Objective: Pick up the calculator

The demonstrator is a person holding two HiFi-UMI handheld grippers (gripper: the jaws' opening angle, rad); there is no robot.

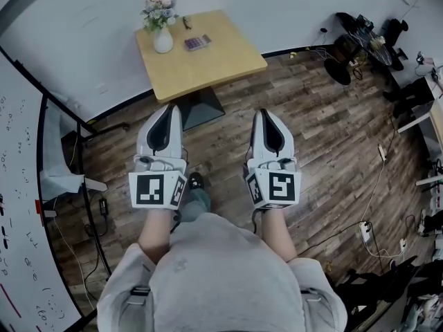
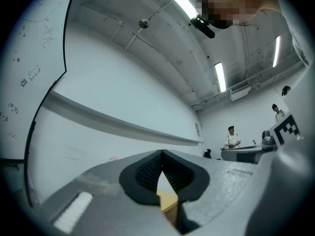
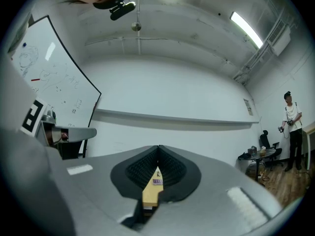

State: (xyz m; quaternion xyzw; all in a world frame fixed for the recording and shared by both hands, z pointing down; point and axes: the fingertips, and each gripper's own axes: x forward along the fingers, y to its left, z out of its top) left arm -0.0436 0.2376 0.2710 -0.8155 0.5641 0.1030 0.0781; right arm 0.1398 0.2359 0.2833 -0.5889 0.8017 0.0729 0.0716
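A small purple calculator (image 1: 197, 43) lies flat on the far part of a square wooden table (image 1: 221, 64). Both grippers hang over the wood floor, short of the table's near edge. My left gripper (image 1: 174, 106) is shut with nothing in it, and so is my right gripper (image 1: 265, 111). In the right gripper view the calculator (image 3: 157, 182) and the table top (image 3: 150, 193) show as a sliver through the gap behind the closed tips (image 3: 158, 146). The left gripper view shows only a strip of table (image 2: 168, 202) behind its closed tips (image 2: 162, 152).
A white vase of flowers (image 1: 160, 21) stands at the table's far left corner, a small dark object (image 1: 187, 23) beside the calculator. A whiteboard on a stand (image 1: 28, 206) runs along the left. Cables and a power strip (image 1: 365, 231) lie on the floor at right; people stand far off (image 3: 293, 127).
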